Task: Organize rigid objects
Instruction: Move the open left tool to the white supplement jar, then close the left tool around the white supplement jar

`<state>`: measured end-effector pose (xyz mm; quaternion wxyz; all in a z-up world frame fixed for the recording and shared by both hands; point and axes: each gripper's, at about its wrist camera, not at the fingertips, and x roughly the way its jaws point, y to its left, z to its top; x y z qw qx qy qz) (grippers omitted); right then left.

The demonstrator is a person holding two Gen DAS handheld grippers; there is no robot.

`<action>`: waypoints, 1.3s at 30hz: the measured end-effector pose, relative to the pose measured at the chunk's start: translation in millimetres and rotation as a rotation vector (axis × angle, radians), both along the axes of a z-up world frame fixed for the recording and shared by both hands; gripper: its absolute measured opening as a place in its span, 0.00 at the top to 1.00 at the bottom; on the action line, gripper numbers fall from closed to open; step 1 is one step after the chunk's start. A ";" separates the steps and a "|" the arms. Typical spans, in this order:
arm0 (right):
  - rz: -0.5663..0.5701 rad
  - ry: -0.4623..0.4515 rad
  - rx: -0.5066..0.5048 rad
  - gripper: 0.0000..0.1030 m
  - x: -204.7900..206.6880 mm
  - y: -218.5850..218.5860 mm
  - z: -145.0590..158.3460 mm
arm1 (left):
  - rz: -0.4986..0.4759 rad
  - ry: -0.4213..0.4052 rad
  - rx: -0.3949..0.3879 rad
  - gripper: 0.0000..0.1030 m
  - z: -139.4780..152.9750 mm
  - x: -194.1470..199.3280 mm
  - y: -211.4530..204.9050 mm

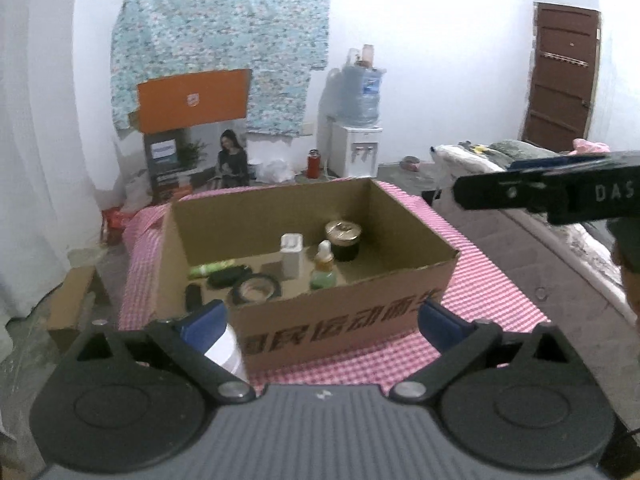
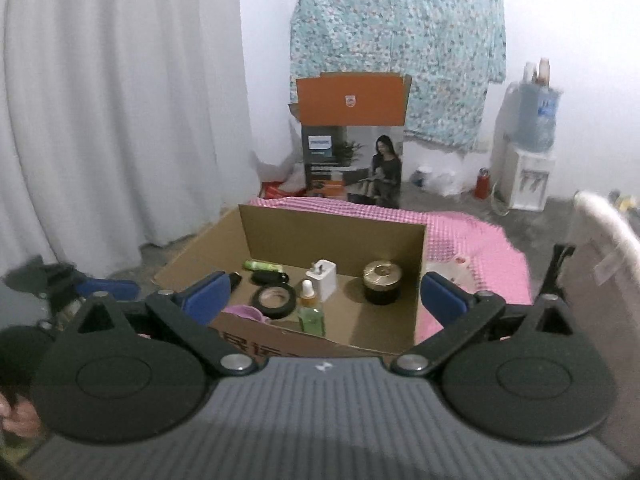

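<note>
The open brown cardboard box (image 1: 344, 312) with dark printed characters on its near wall stood on the pink-and-white checked cloth (image 1: 472, 300) covering the surface. Inside it, the dark round jar with a gold lid (image 1: 343, 240) stood upright toward the back right corner. The white rectangular charger block (image 1: 291, 254) stood just left of the jar, and the small green dropper bottle with a pale cap (image 1: 323, 266) stood upright in front of the two. The black ring of tape (image 1: 256, 288) lay flat on the box floor to the left of the bottle. Behind the ring lay a flat black oblong item (image 1: 228, 276) and a green tube (image 1: 208, 269) on its side. In the right wrist view, a pink rounded object (image 2: 246, 314) lay against the near wall; its shape could not be made out.

The left hand-held gripper (image 1: 318, 322) hovered in front of the near wall with both blue pads spread wide and nothing between them. A white cylindrical container (image 1: 226, 350) stood outside the box, beside the left pad; contact could not be determined. The right hand-held gripper (image 2: 322, 296) hung over the near edge of the box, likewise spread wide and empty.

A white water dispenser with a blue bottle (image 1: 358, 132) stood against the far wall.
</note>
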<state>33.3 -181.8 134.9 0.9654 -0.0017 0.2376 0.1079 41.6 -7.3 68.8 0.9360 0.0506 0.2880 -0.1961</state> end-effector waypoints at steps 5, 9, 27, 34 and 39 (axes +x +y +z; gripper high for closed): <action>0.002 0.010 -0.054 0.01 9.6 12.9 0.3 | 0.049 0.021 0.004 0.01 -11.2 -0.4 18.0; -0.013 0.020 -0.060 0.01 10.9 20.7 -8.9 | 0.073 0.023 0.004 0.01 -19.6 -1.0 30.7; 0.268 0.231 0.316 0.01 58.5 79.8 -87.4 | 0.137 -0.052 0.085 0.03 -73.8 33.1 45.1; 0.303 0.326 0.395 0.07 89.2 114.0 -112.3 | 0.134 -0.041 0.058 0.19 -87.0 48.9 51.8; 0.299 0.367 0.423 0.23 104.4 128.1 -123.3 | 0.134 -0.009 0.018 0.31 -93.8 57.0 59.6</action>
